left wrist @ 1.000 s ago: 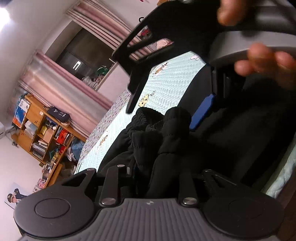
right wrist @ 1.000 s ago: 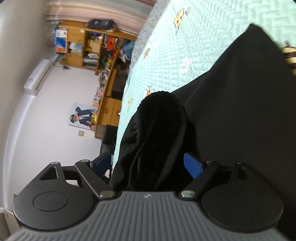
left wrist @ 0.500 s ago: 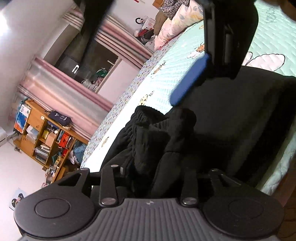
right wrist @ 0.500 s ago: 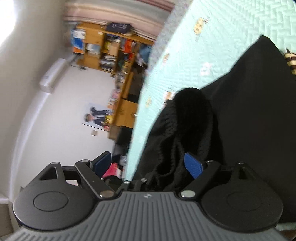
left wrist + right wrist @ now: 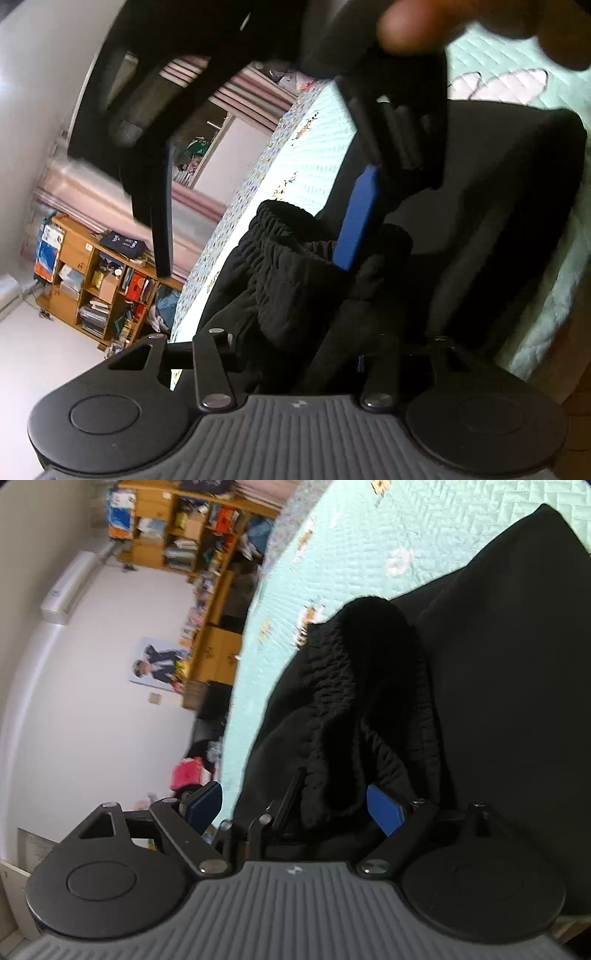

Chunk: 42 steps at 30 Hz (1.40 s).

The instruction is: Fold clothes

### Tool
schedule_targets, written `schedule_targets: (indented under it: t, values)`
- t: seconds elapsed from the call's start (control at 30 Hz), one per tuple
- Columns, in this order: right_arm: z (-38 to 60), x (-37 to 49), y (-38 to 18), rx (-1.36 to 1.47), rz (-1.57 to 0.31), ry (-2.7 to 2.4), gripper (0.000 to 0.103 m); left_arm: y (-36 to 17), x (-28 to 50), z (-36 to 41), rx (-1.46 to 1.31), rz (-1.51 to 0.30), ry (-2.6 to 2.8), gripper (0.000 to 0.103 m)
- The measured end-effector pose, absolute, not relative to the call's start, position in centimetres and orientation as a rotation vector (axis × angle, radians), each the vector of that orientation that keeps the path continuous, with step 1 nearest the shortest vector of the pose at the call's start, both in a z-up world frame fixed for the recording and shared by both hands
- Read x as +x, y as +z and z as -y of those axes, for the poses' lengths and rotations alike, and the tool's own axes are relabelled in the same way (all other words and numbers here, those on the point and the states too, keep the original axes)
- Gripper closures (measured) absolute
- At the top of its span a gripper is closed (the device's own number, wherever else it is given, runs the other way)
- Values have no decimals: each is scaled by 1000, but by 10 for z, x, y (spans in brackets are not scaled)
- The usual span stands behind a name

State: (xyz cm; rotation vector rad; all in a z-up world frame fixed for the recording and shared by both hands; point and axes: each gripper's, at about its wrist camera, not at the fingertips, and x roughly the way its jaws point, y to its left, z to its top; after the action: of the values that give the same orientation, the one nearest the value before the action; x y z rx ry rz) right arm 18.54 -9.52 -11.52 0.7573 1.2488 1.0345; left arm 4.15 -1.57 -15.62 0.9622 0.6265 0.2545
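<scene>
Fabric of black garment [image 5: 295,295] hides left hand-held gripper [image 5: 295,354] fingertips.

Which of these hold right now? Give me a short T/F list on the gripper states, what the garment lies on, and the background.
1. The right gripper is open, its blue pads wide apart either side of the bunched cloth. True.
2. The black garment lies on a bare wooden table. False: it lies on a mint quilted bedspread with cartoon prints.
3. The left gripper is empty. False: its fingers are buried in the black garment and its links stand close, so it looks clamped on the cloth.
4. A wooden bookshelf packed with items stands against the wall beyond the bed. True.
</scene>
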Motion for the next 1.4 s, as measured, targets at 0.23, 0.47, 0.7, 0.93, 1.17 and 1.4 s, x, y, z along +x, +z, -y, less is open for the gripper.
schedule_targets:
  t: [0.23,0.47,0.7,0.93,1.17,1.4]
  values:
    - [88,188,-126,651,-1238,1094,53,-153,46,10,958,-657,255,46]
    - [128,180,-107,597,-1141,1114,86,-128,17,-1,991,-512,290,1]
    - [143,182,-110,547,-1160,1080,86,-134,-2,5,1097,-468,241,1]
    - [128,183,-122,450,-1215,1040,85,-147,17,-5,1098,-593,138,6]
    - [135,182,-134,541,-1248,1020,78,-154,35,-12,1075,-672,53,64]
    - [169,178,-138,722,-1176,924,35,-96,56,-69,570,-791,-5,71]
